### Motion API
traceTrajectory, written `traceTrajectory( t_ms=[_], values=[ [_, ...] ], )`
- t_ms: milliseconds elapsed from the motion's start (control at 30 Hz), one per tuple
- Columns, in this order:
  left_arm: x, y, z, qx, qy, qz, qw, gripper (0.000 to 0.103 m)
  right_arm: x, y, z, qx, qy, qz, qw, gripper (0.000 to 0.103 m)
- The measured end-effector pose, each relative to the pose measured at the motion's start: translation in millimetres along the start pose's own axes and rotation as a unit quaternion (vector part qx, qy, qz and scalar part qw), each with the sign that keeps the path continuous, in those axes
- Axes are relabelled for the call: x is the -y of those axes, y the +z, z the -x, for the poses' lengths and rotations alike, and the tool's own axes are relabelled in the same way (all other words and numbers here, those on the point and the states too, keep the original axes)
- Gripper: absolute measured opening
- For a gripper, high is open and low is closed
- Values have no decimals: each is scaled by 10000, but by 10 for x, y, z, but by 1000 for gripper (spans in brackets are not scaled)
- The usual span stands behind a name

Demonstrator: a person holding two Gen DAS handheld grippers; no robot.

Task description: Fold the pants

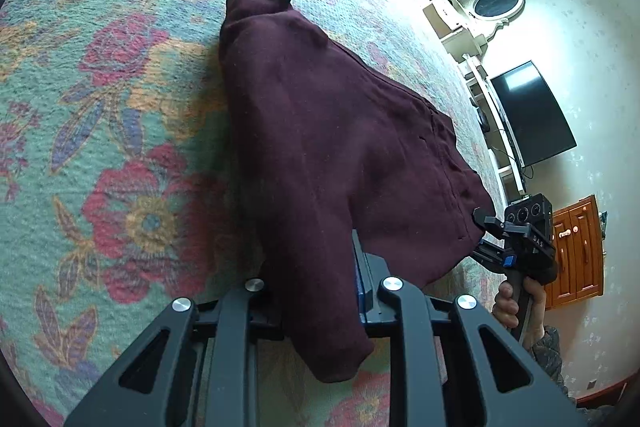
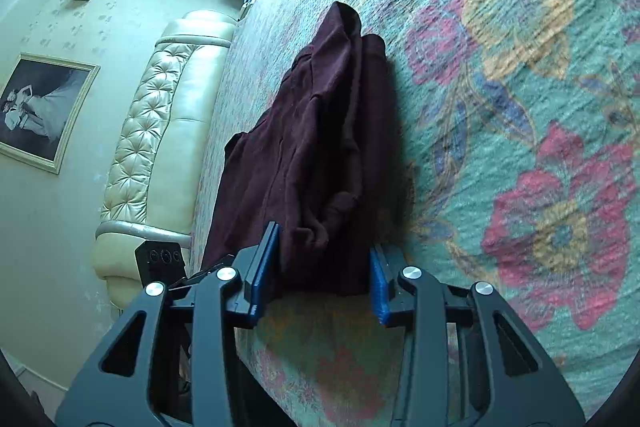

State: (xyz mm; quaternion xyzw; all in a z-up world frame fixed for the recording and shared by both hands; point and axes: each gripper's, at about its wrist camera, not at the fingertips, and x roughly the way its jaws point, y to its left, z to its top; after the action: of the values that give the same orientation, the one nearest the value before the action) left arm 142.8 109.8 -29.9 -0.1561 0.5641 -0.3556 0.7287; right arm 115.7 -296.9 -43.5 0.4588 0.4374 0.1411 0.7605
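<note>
Dark maroon pants lie partly lifted over a floral bedspread. My left gripper is shut on a fold of the pants near its edge; cloth hangs over and hides one finger. My right gripper shows at the pants' right corner in the left wrist view, held by a hand. In the right wrist view the pants run between the blue pads of my right gripper. The jaws stand wide with a bunched end of cloth between them, and the pads do not visibly press it.
The bedspread covers a large bed with a cream tufted headboard. A black TV and a wooden cabinet stand by the wall beyond the bed edge. A framed picture hangs on the wall.
</note>
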Motion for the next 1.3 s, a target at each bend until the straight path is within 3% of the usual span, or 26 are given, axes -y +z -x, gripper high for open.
traceTrajectory(
  t_ms=[433,933,1100,1300],
  values=[
    [6,-374,168,-84,90,1,9999,23,19,-489,179,-108,53,-37,9999,39],
    [29,-205,39,-130,-66,-30,9999,24,233,-754,253,-144,221,-219,9994,40],
    [-55,-185,2,-149,-253,1,9996,29,262,-760,246,-131,296,-243,9992,41],
    [-64,-212,-47,-115,-456,8,9989,46,335,-776,295,-60,421,-278,9987,49]
  ],
)
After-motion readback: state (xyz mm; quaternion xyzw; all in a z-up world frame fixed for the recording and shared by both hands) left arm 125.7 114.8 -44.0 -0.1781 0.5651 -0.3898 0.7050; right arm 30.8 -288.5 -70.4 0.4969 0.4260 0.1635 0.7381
